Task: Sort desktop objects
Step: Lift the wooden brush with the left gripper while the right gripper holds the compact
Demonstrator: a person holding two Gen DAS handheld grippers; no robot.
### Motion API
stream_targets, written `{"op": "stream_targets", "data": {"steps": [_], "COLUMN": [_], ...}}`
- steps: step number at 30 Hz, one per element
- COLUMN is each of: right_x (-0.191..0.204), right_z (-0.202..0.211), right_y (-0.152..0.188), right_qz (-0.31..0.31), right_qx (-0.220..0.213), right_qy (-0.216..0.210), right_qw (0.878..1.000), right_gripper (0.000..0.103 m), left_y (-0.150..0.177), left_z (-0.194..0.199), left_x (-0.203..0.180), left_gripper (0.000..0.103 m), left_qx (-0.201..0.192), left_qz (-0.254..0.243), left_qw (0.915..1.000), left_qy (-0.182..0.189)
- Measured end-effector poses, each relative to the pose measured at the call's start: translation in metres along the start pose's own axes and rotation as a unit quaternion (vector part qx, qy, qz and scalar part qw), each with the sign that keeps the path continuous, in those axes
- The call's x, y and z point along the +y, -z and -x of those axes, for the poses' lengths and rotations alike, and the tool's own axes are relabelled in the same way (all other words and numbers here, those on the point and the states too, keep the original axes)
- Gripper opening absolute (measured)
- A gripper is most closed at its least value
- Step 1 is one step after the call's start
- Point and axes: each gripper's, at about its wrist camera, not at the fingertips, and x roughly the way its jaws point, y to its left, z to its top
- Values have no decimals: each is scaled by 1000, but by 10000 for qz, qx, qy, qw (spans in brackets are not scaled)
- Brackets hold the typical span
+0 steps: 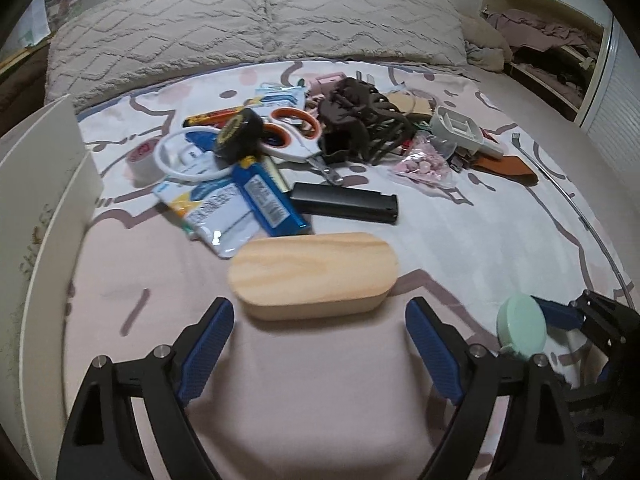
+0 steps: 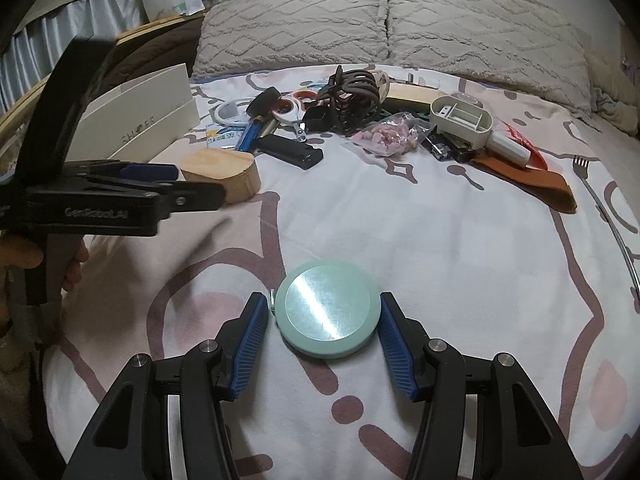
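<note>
Between the blue pads of the right gripper (image 2: 323, 334) sits a mint-green round compact mirror (image 2: 327, 309); the pads press its rim at 3 and 9 o'clock, so it reads as grasped, though whether it is lifted clear of the bedspread (image 2: 440, 248) I cannot tell. At 10 o'clock from it the left gripper (image 1: 319, 332) stands released, its jaws wide and empty, with an oval wooden box (image 1: 314, 274) lying just ahead of the fingertips at 12 o'clock and not between them. Further out, at 12 o'clock in both views, the main heap is unsorted: orange-handled scissors (image 1: 294, 132), a black tape roll (image 1: 239, 133), a blue packet (image 1: 267, 196), a black rectangular case (image 1: 345, 202), a brown claw hair clip (image 1: 362, 120), a bag of pink pieces (image 1: 424, 168), a grey plastic holder (image 1: 456, 126) and a brown leather strap (image 1: 510, 168). A long-handled fork (image 2: 600, 208) lies apart at 2 o'clock. At 9 o'clock stands a white shoe box (image 1: 44, 168), likely the destination; its inside is hidden. By my reading the sorting has barely begun, with nearly every object left to place.
</note>
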Motion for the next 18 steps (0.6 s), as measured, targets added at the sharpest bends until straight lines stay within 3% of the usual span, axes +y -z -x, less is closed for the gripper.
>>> {"op": "stream_targets", "data": {"steps": [3,18], "right_x": [3,7], "right_z": [0,0], "right_y": [0,0], "right_qz": [82,183], "right_qx": [-11,-18], "right_qy": [60,182], "right_qw": [9999,9997], "right_gripper": [53,53], "left_y": [-3,-5], "left_z": [-7,-24], "left_x": [-1,9], "left_gripper": [96,96], "left_qx": [13,46], "left_qz": [64,310], "left_qw": [10000,9994], "left_qy": [-44,-151]}}
